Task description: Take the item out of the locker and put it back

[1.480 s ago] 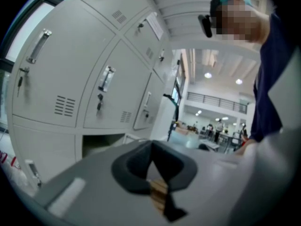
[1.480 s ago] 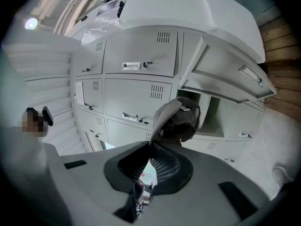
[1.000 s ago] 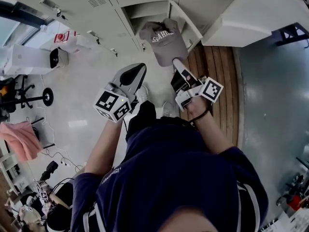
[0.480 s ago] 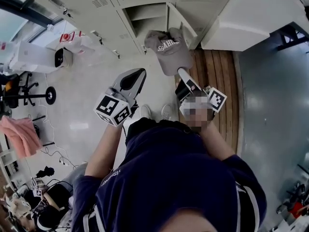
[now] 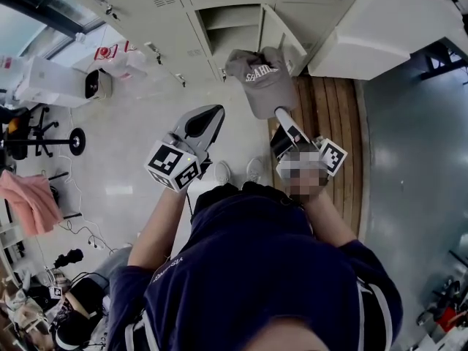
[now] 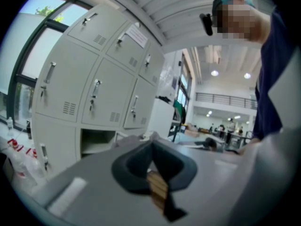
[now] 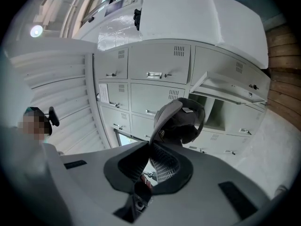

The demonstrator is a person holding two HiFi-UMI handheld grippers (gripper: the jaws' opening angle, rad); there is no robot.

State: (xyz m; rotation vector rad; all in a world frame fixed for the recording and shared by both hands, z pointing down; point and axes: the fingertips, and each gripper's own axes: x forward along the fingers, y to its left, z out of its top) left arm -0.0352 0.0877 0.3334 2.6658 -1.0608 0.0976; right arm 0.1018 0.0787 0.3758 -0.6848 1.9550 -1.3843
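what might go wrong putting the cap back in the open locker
The right tool grips the cap only by its brim edge, so it may slip or swing loose. The open locker door stands close beside the cap, and the crown could snag on it going in.

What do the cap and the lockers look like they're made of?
The cap looks like soft woven cloth, matte grey-brown, with white lettering that seems stitched on. A small sewn label shows inside it in the right gripper view, where the right claw pinches its edge. The lockers are likely painted sheet metal: smooth pale grey, with thin flat doors and punched vent slots.
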